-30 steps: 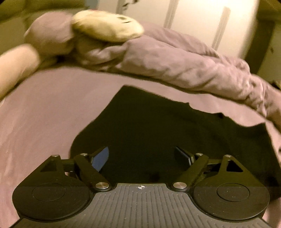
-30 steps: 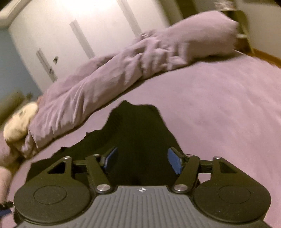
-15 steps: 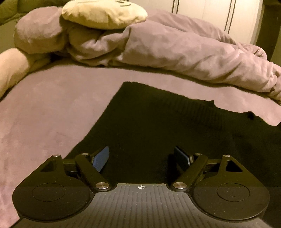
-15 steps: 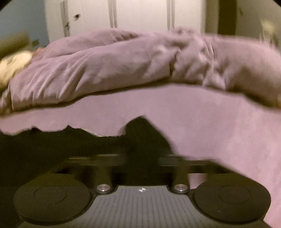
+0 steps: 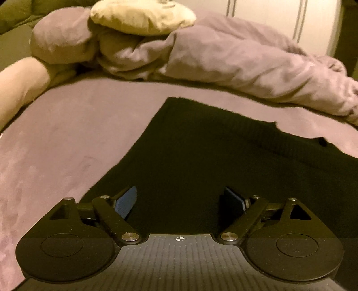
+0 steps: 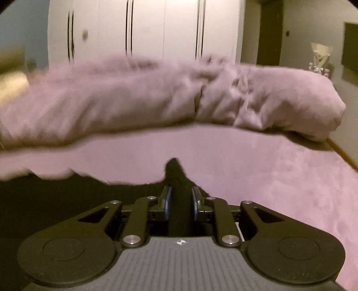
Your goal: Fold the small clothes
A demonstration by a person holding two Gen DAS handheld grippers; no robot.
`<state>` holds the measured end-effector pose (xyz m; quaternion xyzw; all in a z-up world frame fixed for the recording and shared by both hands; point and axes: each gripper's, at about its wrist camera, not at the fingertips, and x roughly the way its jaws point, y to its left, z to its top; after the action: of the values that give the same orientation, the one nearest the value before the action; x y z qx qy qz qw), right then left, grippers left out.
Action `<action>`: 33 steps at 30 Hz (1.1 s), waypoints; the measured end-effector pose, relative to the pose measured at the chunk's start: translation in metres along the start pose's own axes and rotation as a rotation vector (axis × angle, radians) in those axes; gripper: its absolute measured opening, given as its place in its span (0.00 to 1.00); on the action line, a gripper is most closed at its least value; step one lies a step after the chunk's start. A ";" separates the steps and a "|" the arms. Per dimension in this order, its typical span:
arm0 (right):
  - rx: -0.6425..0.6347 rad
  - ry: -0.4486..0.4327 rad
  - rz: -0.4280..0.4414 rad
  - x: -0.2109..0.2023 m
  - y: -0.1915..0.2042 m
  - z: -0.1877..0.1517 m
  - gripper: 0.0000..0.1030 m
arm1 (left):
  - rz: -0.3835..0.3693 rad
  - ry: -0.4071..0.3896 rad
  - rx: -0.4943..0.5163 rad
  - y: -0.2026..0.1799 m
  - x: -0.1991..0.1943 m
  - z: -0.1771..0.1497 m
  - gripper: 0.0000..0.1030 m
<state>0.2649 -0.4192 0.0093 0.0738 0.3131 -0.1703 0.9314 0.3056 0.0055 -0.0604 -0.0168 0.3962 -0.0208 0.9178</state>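
Note:
A black knitted garment (image 5: 212, 156) lies spread flat on the mauve bed sheet (image 5: 67, 145). My left gripper (image 5: 179, 201) hovers over its near left part. Its jaws are wide and still opening, and the blue pads (image 5: 125, 202) hold nothing. In the right wrist view, my right gripper (image 6: 180, 197) has its pads pressed on a bunched corner of the black garment (image 6: 176, 174), which sticks up past the fingertips. Its jaws are easing open slightly with the cloth still between them. The rest of the garment stretches off to the left.
A rumpled mauve duvet (image 5: 223, 60) runs along the far side of the bed, with a cream cushion (image 5: 141, 15) on top and a pale bolster (image 5: 18, 82) at the left. White wardrobe doors (image 6: 145, 29) stand behind. Bare sheet (image 6: 279, 179) lies to the right.
My right gripper closed on a corner of the garment and rolled level, bunching the cloth. My left gripper stayed wide and came lower and closer over the garment.

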 end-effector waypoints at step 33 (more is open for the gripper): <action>0.159 0.151 0.395 -0.108 -0.111 -0.102 0.29 | -0.071 0.146 -0.135 -0.010 -0.099 -0.098 0.92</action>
<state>0.0871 -0.4681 -0.0089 0.2196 0.3467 -0.0026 0.9119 0.1660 -0.0006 -0.0550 -0.0912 0.4618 -0.0276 0.8819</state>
